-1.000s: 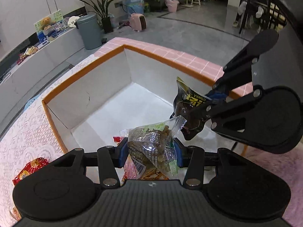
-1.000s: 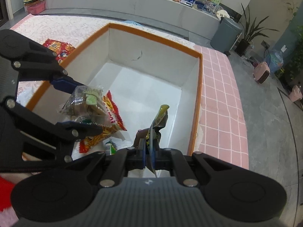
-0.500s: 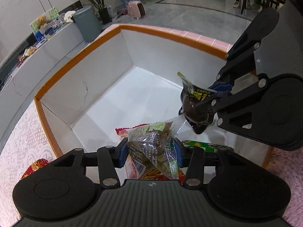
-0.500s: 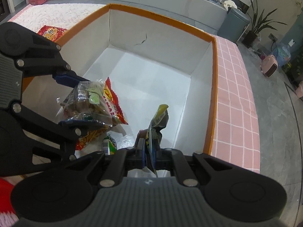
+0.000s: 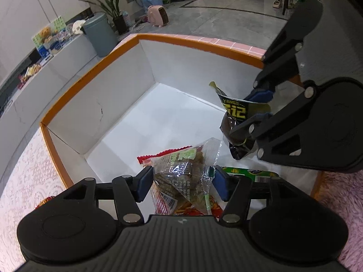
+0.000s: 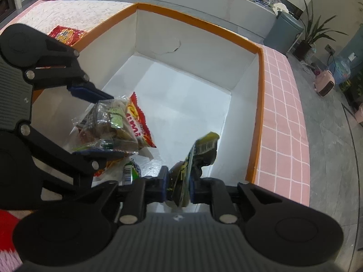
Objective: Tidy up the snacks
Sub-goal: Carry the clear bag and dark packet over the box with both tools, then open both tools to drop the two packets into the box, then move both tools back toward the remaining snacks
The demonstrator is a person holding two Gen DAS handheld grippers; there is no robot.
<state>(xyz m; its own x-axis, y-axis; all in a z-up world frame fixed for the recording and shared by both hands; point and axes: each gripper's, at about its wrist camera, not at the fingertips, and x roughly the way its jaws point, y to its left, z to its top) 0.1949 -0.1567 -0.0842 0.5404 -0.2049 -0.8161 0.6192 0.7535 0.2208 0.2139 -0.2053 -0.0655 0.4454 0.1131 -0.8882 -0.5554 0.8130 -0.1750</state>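
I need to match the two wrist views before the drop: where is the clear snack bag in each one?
Left wrist view: the clear snack bag sits bottom centre, between the left gripper pads, which have just been opening.
Right wrist view: it is at centre left, between the same gripper's fingers, over the red packet.
Shared landmark: the box's orange rim.

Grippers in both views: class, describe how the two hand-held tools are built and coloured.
Both the left gripper and right gripper are matte black, with ribbed bodies, round side discs, silver rivets on linked bars, and blue pads. A red, fuzzy sleeve edge shows.
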